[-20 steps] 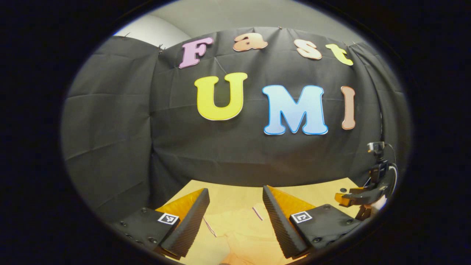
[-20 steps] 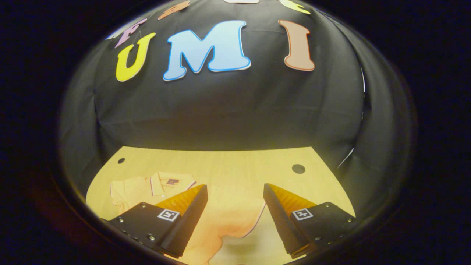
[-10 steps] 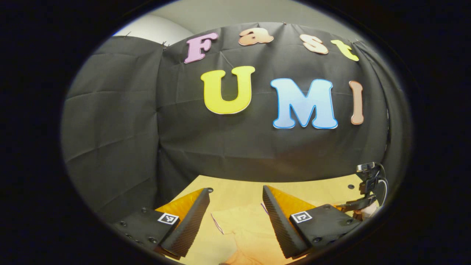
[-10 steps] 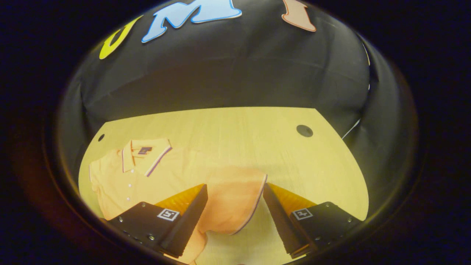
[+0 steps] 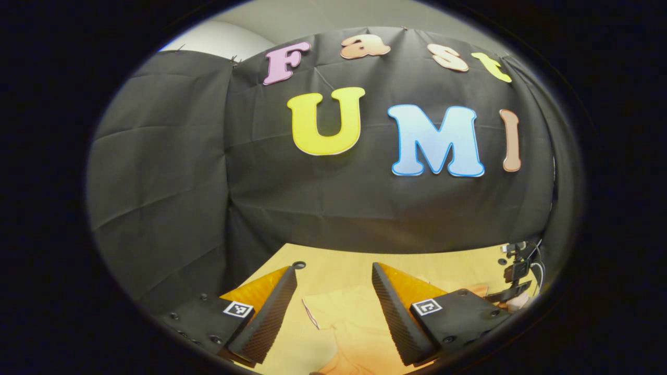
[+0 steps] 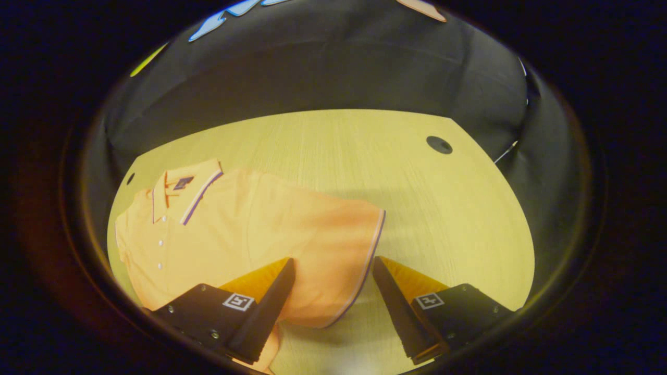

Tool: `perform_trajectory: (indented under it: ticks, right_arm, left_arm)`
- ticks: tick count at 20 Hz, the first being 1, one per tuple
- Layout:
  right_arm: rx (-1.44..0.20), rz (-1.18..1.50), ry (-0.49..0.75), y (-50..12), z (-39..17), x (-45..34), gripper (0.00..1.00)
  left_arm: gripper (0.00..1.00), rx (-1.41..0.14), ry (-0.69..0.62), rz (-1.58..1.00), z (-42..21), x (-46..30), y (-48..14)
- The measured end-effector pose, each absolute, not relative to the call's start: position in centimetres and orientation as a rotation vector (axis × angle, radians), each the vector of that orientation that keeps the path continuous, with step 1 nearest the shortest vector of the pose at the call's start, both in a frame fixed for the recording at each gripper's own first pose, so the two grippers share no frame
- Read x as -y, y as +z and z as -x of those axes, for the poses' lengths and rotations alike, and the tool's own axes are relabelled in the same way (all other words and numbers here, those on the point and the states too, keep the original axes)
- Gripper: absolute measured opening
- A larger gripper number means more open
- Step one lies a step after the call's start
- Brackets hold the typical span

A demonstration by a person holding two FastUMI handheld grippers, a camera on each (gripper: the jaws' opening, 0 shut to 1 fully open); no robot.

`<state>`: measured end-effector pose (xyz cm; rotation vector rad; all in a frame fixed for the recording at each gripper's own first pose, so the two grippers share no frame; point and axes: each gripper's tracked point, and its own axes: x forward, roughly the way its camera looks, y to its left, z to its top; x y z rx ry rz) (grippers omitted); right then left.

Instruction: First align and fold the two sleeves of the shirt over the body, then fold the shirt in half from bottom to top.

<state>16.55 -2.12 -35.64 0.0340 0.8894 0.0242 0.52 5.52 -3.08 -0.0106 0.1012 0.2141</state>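
Note:
An orange polo shirt (image 6: 245,229) with striped trim lies flat on the wooden table (image 6: 417,208), collar (image 6: 182,187) at the far left. Its right sleeve (image 6: 333,260) spreads out, the trimmed cuff lying between the fingers of my right gripper (image 6: 333,299), which is open and hovering over it. In the left gripper view the shirt's other sleeve (image 5: 344,312) lies under my open left gripper (image 5: 333,307), its cuff edge between the fingers. The right gripper (image 5: 513,291) and the hand holding it show at the far right edge of that view.
Two dark round holes sit in the tabletop, one at the far right (image 6: 439,144) and one at the far left (image 6: 130,178). The booth's black cloth wall (image 5: 365,208) closes the table's far side.
The right gripper has tipped down and come closer over the right sleeve, so more shirt and table show. The left gripper has shifted slightly over the other sleeve. Both stay open.

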Motion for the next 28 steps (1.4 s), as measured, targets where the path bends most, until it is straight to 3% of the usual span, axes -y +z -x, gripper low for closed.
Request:
perform_trajectory:
  ticks: [4,5,6,9,10,12,13,14,21,28]
  right_arm:
    - [-0.864,-0.019,0.06,-35.6,-16.8,1.7,0.91]
    - [-0.857,-0.019,0.07,-35.7,-16.9,1.5,0.75]
    - [-0.855,-0.025,0.081,-35.6,-17.2,1.3,0.68]
    - [-0.859,-0.074,0.111,-35.3,-17.1,0.5,0.26]
    - [-0.863,-0.09,0.105,-35.3,-17.1,0.6,0.17]
    - [-0.864,-0.104,0.107,-35.3,-17.3,0.6,0.12]
    - [-0.865,-0.105,0.106,-35.1,-17.1,0.6,0.03]
    - [-0.863,-0.1,0.11,-35.2,-17.4,0.5,0.07]
    - [-0.833,-0.111,0.121,-32.9,-18.1,-1.2,0.03]
    - [-0.698,-0.059,0.295,-26.8,-19.0,-9.5,0.03]
  left_arm:
    - [0.94,-0.102,0.203,0.015,-1.0,-5.1,-3.2]
    - [0.94,-0.103,0.201,0.016,-1.1,-5.0,-3.3]
    - [0.94,-0.104,0.196,0.015,-1.1,-4.9,-3.3]
    - [0.94,-0.104,0.189,0.01,-1.2,-4.8,-3.3]
    - [0.94,-0.104,0.191,0.009,-1.2,-4.9,-3.4]
    - [0.94,-0.108,0.19,0.014,-1.2,-4.9,-3.5]
    - [0.94,-0.11,0.189,0.016,-1.2,-5.0,-3.7]
    - [0.94,-0.113,0.189,0.017,-1.1,-5.0,-3.8]
    - [0.94,-0.117,0.187,0.027,-0.6,-5.3,-4.1]
    - [0.94,-0.118,0.189,0.04,-0.3,-6.1,-4.6]
